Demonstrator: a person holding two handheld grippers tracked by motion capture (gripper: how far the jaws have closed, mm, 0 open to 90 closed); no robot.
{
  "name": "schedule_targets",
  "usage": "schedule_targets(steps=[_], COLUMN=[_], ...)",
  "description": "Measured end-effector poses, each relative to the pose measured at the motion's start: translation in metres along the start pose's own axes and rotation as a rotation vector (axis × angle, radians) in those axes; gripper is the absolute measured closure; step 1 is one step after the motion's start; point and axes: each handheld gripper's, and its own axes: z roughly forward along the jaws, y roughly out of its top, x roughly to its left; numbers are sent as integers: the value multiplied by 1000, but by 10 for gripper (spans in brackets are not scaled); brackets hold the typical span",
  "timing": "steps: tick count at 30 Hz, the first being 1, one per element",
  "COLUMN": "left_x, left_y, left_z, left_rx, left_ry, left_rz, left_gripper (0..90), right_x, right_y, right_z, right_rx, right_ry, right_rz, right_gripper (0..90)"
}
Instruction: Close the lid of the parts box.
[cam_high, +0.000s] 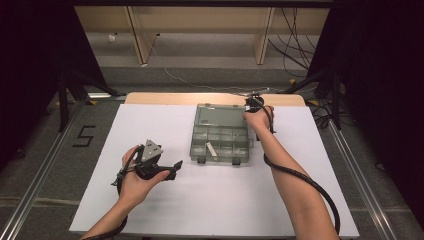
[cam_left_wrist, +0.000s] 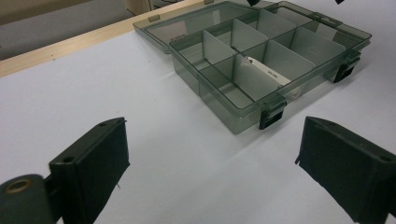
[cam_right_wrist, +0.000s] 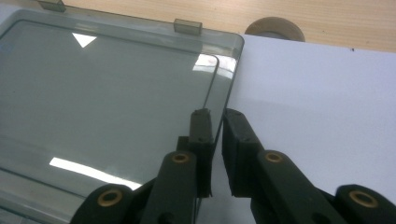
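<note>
A smoky clear organiser box lies open in the middle of the white sheet, its lid folded flat behind it. One front compartment holds a small white strip. My right gripper is at the lid's right rim, shut on that edge with one jaw over the lid and one outside it. Left of the box, my left gripper rests open and wide with nothing between its jaws, pointing at the box's front corner.
The white sheet covers the table, with a wooden strip bare at the back and a round hole in it. Two black latches hang off the box front. A black cable trails along the right forearm.
</note>
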Motion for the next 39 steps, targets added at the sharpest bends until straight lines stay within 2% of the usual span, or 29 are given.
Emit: schedule_targets(steps=[1,2,4,5,7,11,14,17,19,21,22,23,24,25,26,27,28,29,31,32,33,34,35,36,37,38,39], left_x=[1,2,5,9,11,22,31,38,46,48,52,51,52,55,53,56,54,56,58,58,59,60,60,62,63,63,63], left_y=[1,2,7,9,14,26,39,54,65,75,80,85,89,93,96,99,101,103,106,107,108,108,109,109,109,109,108], left_z=[1,2,5,6,11,25,37,52,58,68,70,77,81,83,90,93,99,102,112,117,122,127,133,137,141,146,151], left_rx=[-1,-1,-5,10,3,23,44,37,74,51,83,59,60,98,67,98,81,108,127,133,142,146,149,173,193,204,214], left_ry=[-5,-8,-1,-4,-1,4,9,23,29,53,56,60,61,62,70,66,74,70,63,63,65,65,58,38,47,50,55], left_rz=[-3,-5,-11,-1,-21,-7,2,-13,22,-6,25,-13,-15,18,-24,2,-32,-12,-42,-55,-69,-94,-132,-147,-147,-163,-174], left_gripper=[83,88,95,99,119,152,154,160,171,199,207,211,223,232,237,246,259,272,295,313,337,352,375,391,405,424,442], right_x=[-1,-3,-2,0,0,2,3,5,6,7,8,8,9,10,10,9,9,9,9,10,8,8,10,10,8,9,11], right_y=[0,1,2,2,3,5,6,6,6,6,6,6,6,6,6,5,5,5,5,5,4,4,3,2,1,1,0], right_z=[0,1,1,0,1,1,0,0,0,0,-1,-2,-3,-4,-5,-6,-7,-9,-12,-13,-15,-15,-17,-18,-18,-19,-20], right_rx=[0,-5,10,18,17,27,33,27,25,14,16,11,-3,-5,-5,-14,-20,-27,-35,-46,-53,-63,-64,-73,-86,-91,-94], right_ry=[-1,-3,0,-1,-7,-18,-27,-36,-39,-45,-47,-51,-57,-56,-60,-64,-65,-62,-61,-61,-65,-70,-69,-75,-77,-77,-79], right_rz=[4,-19,12,50,61,78,96,105,111,125,128,126,132,144,122,109,106,108,93,102,76,62,84,76,37,43,71], right_gripper=[838,841,850,853,860,873,883,889,893,896,896,897,899,899,900,900,900,900,900,900,900,900,900,900,900,900,900])
